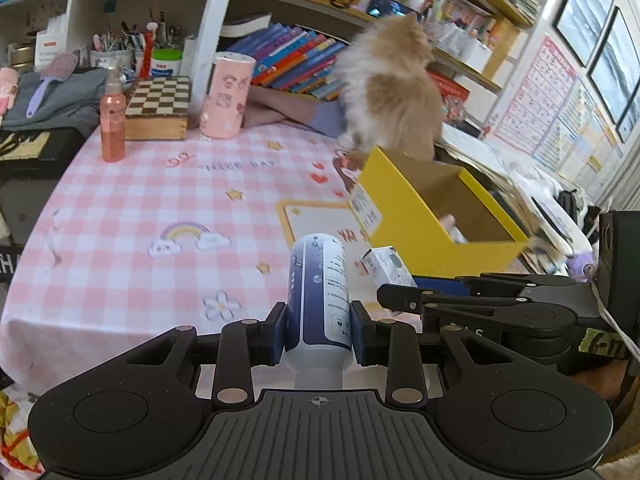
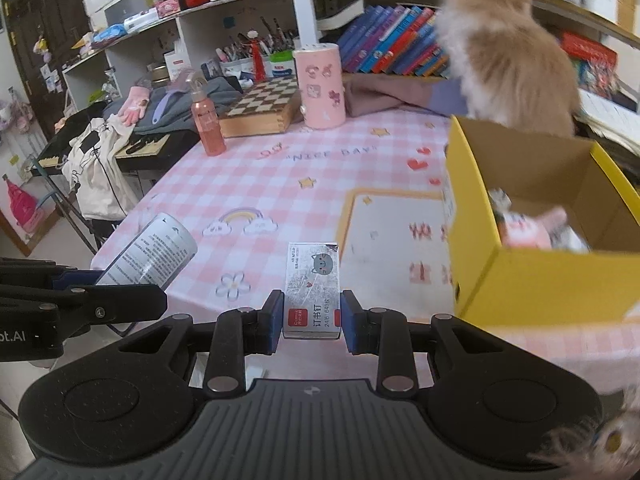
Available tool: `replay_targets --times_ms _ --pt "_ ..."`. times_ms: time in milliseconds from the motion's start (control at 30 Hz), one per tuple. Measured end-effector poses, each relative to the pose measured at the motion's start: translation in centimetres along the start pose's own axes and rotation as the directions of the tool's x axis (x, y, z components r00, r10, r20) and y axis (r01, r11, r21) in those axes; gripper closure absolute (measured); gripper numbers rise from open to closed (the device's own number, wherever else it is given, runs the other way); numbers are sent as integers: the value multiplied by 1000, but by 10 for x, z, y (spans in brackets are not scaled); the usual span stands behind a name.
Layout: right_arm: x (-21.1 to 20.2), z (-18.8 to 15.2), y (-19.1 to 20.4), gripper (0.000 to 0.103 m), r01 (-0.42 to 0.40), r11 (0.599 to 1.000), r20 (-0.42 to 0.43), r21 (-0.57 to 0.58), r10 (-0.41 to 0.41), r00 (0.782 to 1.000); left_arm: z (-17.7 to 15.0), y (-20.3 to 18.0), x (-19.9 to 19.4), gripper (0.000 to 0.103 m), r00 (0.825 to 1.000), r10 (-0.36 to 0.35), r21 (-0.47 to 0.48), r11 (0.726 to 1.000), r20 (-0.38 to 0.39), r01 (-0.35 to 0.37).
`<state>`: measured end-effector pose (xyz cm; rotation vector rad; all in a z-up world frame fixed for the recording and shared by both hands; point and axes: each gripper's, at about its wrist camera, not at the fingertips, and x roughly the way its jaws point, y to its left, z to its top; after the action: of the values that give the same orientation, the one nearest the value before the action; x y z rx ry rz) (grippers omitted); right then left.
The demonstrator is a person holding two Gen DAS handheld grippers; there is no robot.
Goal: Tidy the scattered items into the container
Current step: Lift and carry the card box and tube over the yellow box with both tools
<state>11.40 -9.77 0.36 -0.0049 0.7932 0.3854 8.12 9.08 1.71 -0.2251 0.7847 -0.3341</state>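
Note:
My left gripper (image 1: 319, 330) is shut on a blue and white bottle (image 1: 320, 292), held above the pink checked tablecloth (image 1: 140, 200). In the right wrist view the same bottle (image 2: 154, 256) shows at the left. My right gripper (image 2: 311, 322) is shut on a small white staple box (image 2: 312, 290) with a cat picture; this box (image 1: 386, 266) also appears in the left wrist view. An open yellow cardboard box (image 1: 420, 208) stands on the table ahead and to the right. In the right wrist view the yellow box (image 2: 532, 276) holds a pink item (image 2: 528, 228) and other small things.
A fluffy cream cat (image 1: 394, 84) stands right behind the yellow box. At the table's far side are an orange spray bottle (image 1: 113, 120), a chessboard box (image 1: 158, 106) and a pink cylinder (image 1: 228, 94). Shelves of books (image 1: 296, 56) rise behind. Another furry animal (image 2: 600, 436) shows at the lower right.

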Motion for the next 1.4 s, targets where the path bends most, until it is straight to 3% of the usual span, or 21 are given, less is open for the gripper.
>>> replay_targets --times_ms 333,600,1400 --pt "-29 -29 -5 75 60 997 -25 38 -60 998 -18 -19 -2 72 998 -34 36 999 -46 35" --pt "-50 -52 -32 75 141 984 -49 108 -137 989 -25 -48 15 72 989 -112 97 988 -101 122" --pt "-101 -85 -112 75 286 918 -62 274 -280 958 -23 -141 62 72 947 -240 246 925 -212 289"
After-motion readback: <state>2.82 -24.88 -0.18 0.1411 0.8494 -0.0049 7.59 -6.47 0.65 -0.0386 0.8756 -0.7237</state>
